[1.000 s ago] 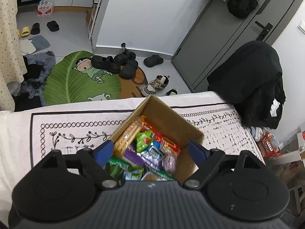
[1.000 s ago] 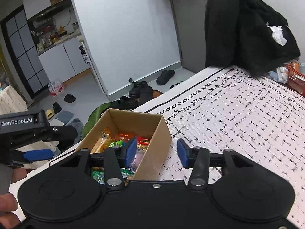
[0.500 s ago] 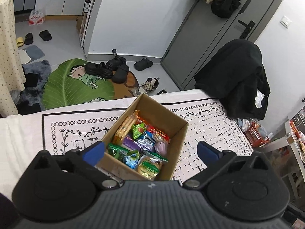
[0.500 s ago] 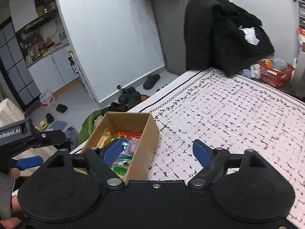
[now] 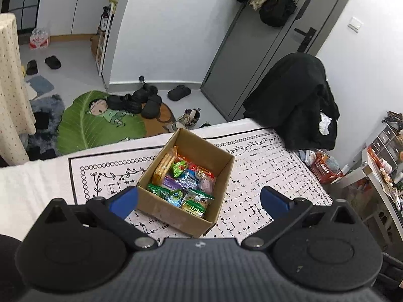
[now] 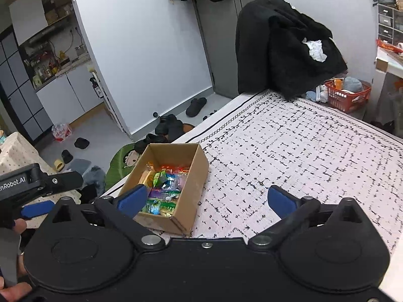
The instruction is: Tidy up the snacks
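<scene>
An open cardboard box [image 5: 173,214] [image 6: 195,176] sits on the patterned white cloth near the table's far edge. It holds several snack packets [image 5: 183,180] [image 6: 165,185] in green, blue, purple, orange and yellow wrappers. My left gripper [image 5: 199,200] hangs open above and behind the box, nothing between its blue pads. My right gripper [image 6: 205,200] is also open and empty, raised over the box's right corner. The left gripper's body [image 6: 37,183] shows at the left edge of the right wrist view, held by a hand [image 6: 10,229].
The patterned tablecloth [image 6: 289,156] stretches bare to the right of the box. A chair draped with a black coat [image 5: 299,100] [image 6: 279,47] stands at the far right corner. Shoes and a green leaf mat [image 5: 98,123] lie on the floor beyond; a red basket [image 6: 347,95] sits by the table.
Both grippers have pulled up and back from the box and opened wider. The box now looks smaller and farther off in both views.
</scene>
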{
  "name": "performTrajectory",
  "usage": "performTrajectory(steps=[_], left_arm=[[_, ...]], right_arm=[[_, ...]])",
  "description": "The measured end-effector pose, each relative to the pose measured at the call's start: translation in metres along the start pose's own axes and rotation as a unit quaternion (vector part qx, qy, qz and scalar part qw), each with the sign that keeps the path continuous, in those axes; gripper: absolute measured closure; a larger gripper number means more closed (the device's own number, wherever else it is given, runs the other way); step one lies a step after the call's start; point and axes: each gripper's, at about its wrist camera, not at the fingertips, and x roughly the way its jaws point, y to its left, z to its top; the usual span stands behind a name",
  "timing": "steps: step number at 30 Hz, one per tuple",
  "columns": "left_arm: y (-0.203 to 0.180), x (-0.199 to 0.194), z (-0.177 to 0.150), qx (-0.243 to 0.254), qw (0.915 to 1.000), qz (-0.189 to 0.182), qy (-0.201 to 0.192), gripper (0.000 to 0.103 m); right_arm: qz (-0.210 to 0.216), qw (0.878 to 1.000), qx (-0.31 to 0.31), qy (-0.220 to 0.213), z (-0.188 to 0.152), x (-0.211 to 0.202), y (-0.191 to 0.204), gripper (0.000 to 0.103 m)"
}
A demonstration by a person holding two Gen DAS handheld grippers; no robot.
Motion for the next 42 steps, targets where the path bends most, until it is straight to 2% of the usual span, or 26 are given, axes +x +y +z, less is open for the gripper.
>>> performTrajectory(steps=[22,33,42], left_arm=[[-0.010,-0.094,-0.027,0.064,0.9972,-0.025,-0.029,0.000],[-0.008,-0.126,-0.044,0.105,0.9940,-0.019,-0.023,0.000],[-0.002,-0.148,-0.060,0.140,0.9893,-0.030,-0.025,0.000]], right_arm=[[-0.003,0.999,0.024,-0.026,-0.035,-0.091,0.004,0.000],[0.000,0.999,0.026,-0.045,-0.056,-0.129,0.008,0.000],[-0.009,0.998,0.023,-0.051,-0.072,-0.149,0.009,0.000]])
